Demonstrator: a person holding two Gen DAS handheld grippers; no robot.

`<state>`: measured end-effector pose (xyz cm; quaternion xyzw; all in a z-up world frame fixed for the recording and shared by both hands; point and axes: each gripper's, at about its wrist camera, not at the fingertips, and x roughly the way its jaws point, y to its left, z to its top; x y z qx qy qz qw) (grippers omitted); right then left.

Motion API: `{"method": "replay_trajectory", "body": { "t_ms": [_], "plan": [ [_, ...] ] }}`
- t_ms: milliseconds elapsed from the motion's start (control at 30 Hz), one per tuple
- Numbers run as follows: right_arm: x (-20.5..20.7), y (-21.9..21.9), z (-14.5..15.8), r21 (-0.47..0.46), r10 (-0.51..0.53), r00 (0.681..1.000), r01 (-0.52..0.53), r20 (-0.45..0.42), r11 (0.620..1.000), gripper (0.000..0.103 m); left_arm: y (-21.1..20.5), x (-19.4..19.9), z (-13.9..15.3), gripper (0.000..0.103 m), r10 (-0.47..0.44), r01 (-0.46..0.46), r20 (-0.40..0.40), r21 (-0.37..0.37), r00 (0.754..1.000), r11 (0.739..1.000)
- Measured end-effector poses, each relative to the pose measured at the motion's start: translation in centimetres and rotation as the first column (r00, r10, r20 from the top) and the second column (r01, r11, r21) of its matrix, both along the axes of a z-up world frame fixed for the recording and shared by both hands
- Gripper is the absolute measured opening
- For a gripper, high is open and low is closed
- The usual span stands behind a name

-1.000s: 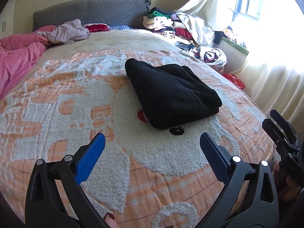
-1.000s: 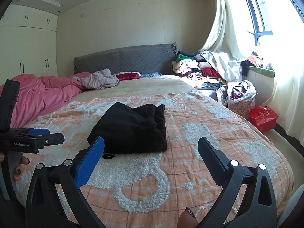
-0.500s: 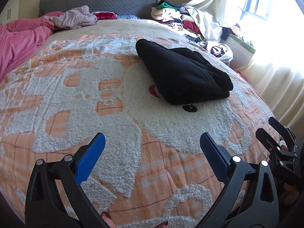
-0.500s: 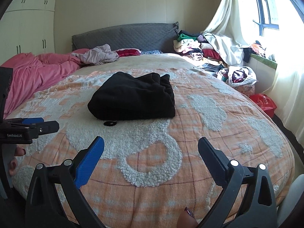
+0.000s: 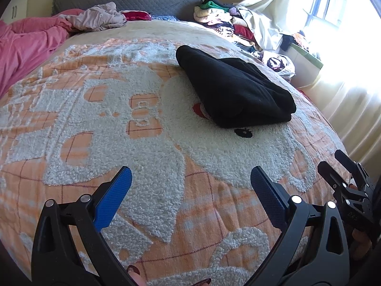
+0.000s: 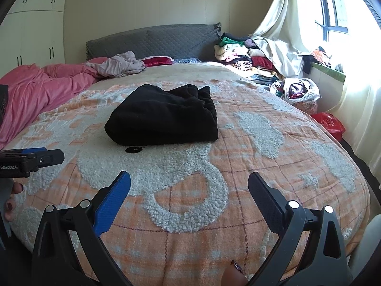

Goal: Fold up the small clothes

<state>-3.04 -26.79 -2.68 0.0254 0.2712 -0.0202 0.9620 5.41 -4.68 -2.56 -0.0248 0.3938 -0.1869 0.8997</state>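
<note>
A black garment (image 5: 235, 93) lies folded in a compact bundle on the orange-and-white fleece blanket (image 5: 119, 124) of the bed; it also shows in the right wrist view (image 6: 164, 116). My left gripper (image 5: 190, 178) is open and empty, held near the bed's front edge, well short of the garment. My right gripper (image 6: 189, 182) is open and empty, also near the front edge. Each gripper shows in the other's view: the right one at the far right (image 5: 343, 166), the left one at the far left (image 6: 50, 155).
A pink duvet (image 6: 40, 88) and a mauve garment (image 6: 119, 65) lie at the bed's back left by the grey headboard (image 6: 154, 40). A pile of clothes (image 6: 240, 52), a bag of clothes (image 6: 297, 93) and a red bag (image 6: 329, 124) stand to the right, below the curtained window.
Both grippers have drawn back from the folded black garment toward the bed's front edge and tilted down. Both stayed open. The garment has not moved.
</note>
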Motion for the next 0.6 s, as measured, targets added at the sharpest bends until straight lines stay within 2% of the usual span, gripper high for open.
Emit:
{"method": "replay_trajectory", "body": {
  "t_ms": [600],
  "plan": [
    [0.01,-0.11,-0.21,-0.001,-0.006,1.0,0.006,-0.008,1.0,0.098,0.08,-0.13,0.22,0.093,0.016,-0.016,0.001,0.013,1.0,1.0]
  ]
}}
